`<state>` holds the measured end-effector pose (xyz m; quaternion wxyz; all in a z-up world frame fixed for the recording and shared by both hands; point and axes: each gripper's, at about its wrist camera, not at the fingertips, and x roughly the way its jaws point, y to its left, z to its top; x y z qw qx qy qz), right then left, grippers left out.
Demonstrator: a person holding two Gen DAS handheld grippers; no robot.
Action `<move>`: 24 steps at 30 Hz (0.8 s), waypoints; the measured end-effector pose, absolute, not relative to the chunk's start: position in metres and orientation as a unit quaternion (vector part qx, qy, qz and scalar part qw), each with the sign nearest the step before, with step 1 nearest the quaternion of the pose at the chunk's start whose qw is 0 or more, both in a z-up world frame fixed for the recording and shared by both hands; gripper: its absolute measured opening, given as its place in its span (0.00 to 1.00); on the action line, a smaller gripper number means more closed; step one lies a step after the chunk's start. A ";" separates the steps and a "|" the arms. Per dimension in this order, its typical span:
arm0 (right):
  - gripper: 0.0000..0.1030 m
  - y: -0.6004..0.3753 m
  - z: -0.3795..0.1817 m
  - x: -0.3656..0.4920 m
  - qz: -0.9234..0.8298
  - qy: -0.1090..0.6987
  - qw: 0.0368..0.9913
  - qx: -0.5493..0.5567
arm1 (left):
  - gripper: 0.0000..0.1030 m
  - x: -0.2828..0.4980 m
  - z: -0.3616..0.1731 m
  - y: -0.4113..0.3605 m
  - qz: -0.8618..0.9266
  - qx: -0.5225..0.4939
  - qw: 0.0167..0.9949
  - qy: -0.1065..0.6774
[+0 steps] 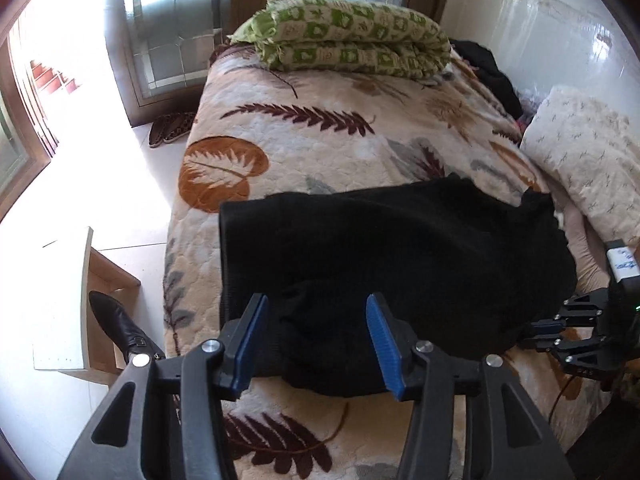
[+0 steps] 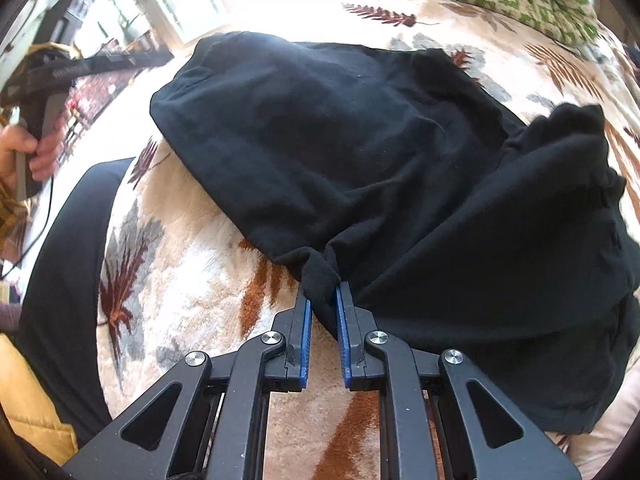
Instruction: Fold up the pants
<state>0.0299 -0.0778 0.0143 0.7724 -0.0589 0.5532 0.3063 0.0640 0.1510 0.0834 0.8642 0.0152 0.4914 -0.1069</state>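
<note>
Lying across the near part of the leaf-patterned bedspread, the black pants are already doubled into a broad, lumpy slab, with 1 bunched end flopped toward the cream pillow at the wall side. A green-patterned folded quilt sits well apart at the far end of the bed.

The right gripper has its 2 blue pads pinched nearly together on a small tuck of the fabric's near edge, and the cloth puckers into a tight gather there. The left gripper stands over the near edge with its jaws partly apart; the blue pads flank the cloth without pressing on it, so it has hold of nothing. In the right wrist view a hand can be seen gripping the left tool's handle off to the side.

The cloth looks like a soft, light knit: limp, matte, not slippery, and it sags and wrinkles wherever it is not supported. I would judge that a single pinch only drags it into a rope. Better holds would be 2 corners of the same edge, pinching through all layers so none slides off, with the loose bunched end smoothed flat before the next fold goes over.
</note>
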 end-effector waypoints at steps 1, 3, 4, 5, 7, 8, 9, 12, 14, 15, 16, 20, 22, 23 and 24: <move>0.13 -0.080 0.015 0.030 0.301 0.554 0.775 -0.049 | 0.52 0.068 0.072 0.145 -0.098 0.029 0.857 0.504; 0.14 -0.088 0.017 0.033 0.293 0.561 0.774 -0.031 | 0.52 0.072 0.046 0.144 -0.079 0.045 0.841 0.533; 0.14 -0.093 0.020 0.035 0.288 0.567 0.771 -0.017 | 0.56 0.071 0.036 0.147 -0.071 0.052 0.837 0.540; 0.17 -0.104 0.027 0.039 0.281 0.570 0.772 0.005 | 0.61 0.066 0.033 0.151 -0.072 0.059 0.844 0.528; 0.27 -0.125 0.043 0.046 0.267 0.560 0.784 0.036 | 0.67 0.062 0.033 0.154 -0.063 0.067 0.845 0.526; 0.27 -0.138 0.053 0.049 0.258 0.551 0.792 0.055 | 0.67 0.062 0.035 0.156 -0.066 0.058 0.844 0.528; 0.27 -0.156 0.063 0.054 0.243 0.541 0.801 0.079 | 0.67 0.061 0.039 0.157 -0.069 0.051 0.846 0.527; 0.27 -0.198 0.084 0.061 0.187 0.512 0.833 0.095 | 0.65 0.061 0.057 0.157 -0.074 0.044 0.858 0.507; 0.28 -0.224 0.086 0.064 0.147 0.506 0.843 0.113 | 0.65 0.062 0.071 0.149 -0.080 0.042 0.868 0.489; 0.28 -0.237 0.083 0.065 0.125 0.506 0.844 0.128 | 0.65 0.062 0.079 0.144 -0.083 0.043 0.872 0.480; 0.28 -0.248 0.079 0.066 0.107 0.506 0.844 0.142 | 0.65 0.062 0.085 0.138 -0.089 0.043 0.876 0.471; 0.28 -0.274 0.057 0.071 0.056 0.513 0.836 0.185 | 0.65 0.065 0.096 0.103 -0.133 0.036 0.877 0.461; 0.28 -0.287 0.043 0.075 0.045 0.515 0.824 0.231 | 0.65 0.072 0.094 0.079 -0.156 0.033 0.871 0.465; 0.28 -0.292 0.038 0.076 0.043 0.514 0.820 0.249 | 0.65 0.074 0.092 0.067 -0.165 0.034 0.869 0.466; 0.30 -0.294 0.033 0.076 0.039 0.513 0.816 0.262 | 0.65 0.078 0.090 0.054 -0.175 0.036 0.866 0.466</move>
